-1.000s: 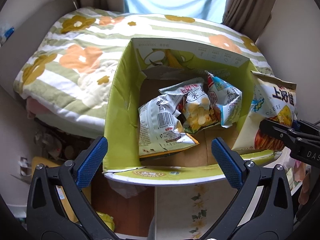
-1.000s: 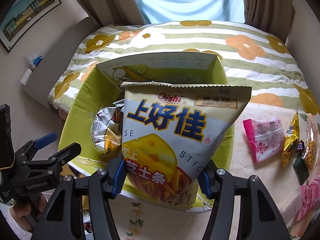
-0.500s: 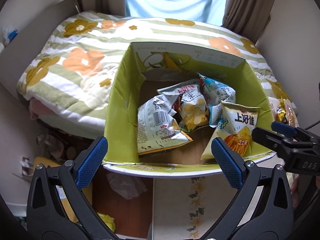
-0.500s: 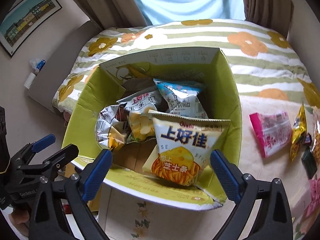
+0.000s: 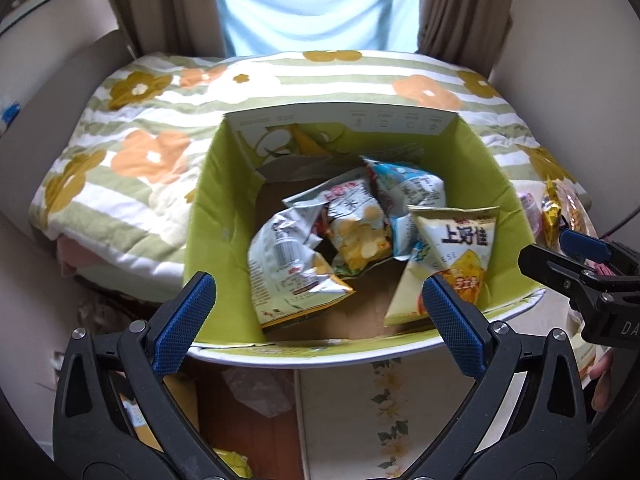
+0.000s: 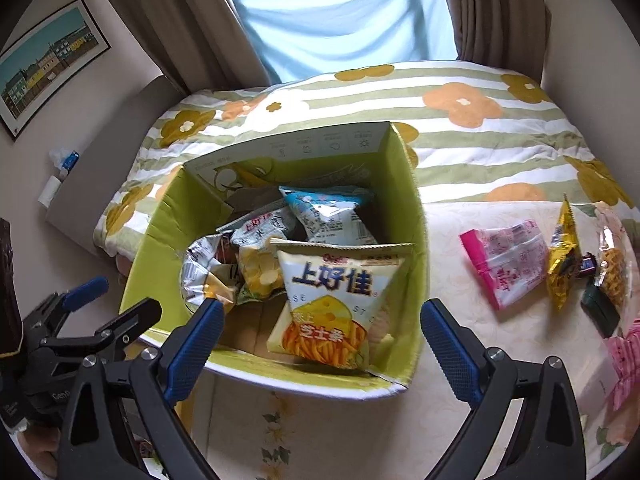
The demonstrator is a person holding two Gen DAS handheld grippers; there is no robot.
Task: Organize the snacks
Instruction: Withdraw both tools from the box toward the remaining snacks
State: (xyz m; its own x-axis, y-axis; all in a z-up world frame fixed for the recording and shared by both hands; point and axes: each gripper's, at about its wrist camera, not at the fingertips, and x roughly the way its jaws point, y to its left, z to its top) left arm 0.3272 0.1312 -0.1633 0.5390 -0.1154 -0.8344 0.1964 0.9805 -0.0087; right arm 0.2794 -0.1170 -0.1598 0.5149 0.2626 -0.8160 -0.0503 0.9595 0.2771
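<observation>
- Leaning against the right inner wall of the open green cardboard box (image 6: 418, 248), a cream cheese-stick snack bag (image 6: 332, 300) sits beside three other bags.
- Left gripper (image 5: 320, 312) and right gripper (image 6: 320, 340) hover above, jaws apart, holding nothing.
- Pink snack packet (image 6: 506, 264) lies on the cream counter (image 6: 460, 380).

You are in a home bedroom. A bed (image 6: 460, 140) under a quilt (image 5: 132, 168) of green stripes and orange flowers lies below a window (image 6: 344, 20) hung with brown curtains (image 6: 496, 8). A framed picture (image 6: 44, 64) of coloured houses hangs on the wall. A worktop (image 6: 500, 344) with a floral cloth stands beside the bed.
</observation>
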